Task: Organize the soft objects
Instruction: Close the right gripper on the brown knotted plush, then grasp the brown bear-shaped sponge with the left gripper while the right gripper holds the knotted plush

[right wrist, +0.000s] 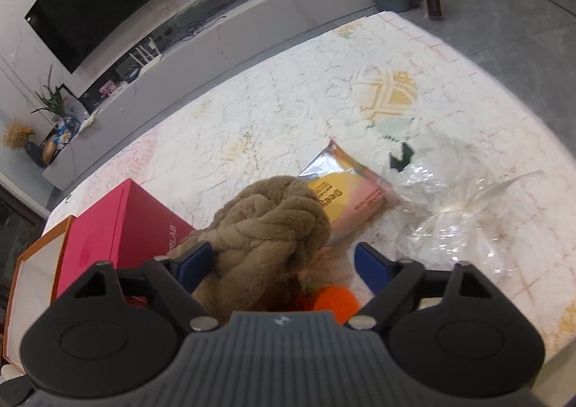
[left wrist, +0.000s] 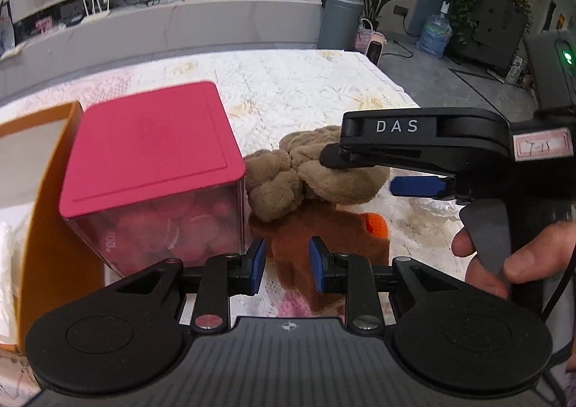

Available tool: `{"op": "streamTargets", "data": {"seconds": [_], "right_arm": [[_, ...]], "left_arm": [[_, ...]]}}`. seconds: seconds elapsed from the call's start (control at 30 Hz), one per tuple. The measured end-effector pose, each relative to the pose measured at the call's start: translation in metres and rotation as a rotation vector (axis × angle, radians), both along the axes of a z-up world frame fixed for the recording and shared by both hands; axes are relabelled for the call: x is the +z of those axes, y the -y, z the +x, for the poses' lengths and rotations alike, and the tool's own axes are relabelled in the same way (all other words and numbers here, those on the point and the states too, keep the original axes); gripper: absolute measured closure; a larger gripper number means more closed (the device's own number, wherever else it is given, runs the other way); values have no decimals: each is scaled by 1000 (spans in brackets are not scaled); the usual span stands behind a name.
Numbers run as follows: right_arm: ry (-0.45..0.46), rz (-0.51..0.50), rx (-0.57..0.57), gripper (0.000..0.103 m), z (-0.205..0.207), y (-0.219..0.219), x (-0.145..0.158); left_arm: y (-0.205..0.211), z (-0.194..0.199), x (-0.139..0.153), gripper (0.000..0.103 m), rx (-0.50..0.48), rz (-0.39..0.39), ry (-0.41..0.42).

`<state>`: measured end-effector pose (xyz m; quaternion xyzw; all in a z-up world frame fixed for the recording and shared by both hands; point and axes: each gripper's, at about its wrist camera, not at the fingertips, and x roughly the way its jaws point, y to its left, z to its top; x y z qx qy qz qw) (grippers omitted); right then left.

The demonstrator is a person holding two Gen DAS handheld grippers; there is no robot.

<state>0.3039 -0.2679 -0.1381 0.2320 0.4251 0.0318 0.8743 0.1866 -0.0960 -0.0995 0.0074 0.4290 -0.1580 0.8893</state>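
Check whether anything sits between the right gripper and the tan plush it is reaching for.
Nothing visible does. The right gripper is open and already straddles the tan plush: one blue pad sits against its left side, the other stands clear on the right. The pink-lidded box is beside it, not in between.

One plush toy (right wrist: 266, 227), one pink-lidded box (left wrist: 151, 140), two plastic packets (right wrist: 345, 198).

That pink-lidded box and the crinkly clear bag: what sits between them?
In the right wrist view, a tan plush bundle and a pink-and-yellow packet lie between the pink-lidded box and the clear bag.
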Motion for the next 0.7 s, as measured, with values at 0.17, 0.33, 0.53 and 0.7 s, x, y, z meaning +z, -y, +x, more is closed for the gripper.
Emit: {"op": "streamTargets", "data": {"seconds": [0.17, 0.33, 0.53, 0.7], "right_arm": [[46, 38, 24, 60, -5, -3, -1], [84, 16, 50, 72, -14, -6, 4], [161, 26, 32, 75, -37, 6, 25], [226, 28, 5, 75, -72, 28, 51]], "left_arm": [[-3, -2, 0, 71, 9, -6, -6], [-6, -9, 4, 70, 10, -13, 2], [-9, -19, 17, 49, -15, -70, 22], [2, -27, 21, 26, -31, -107, 16]]}}
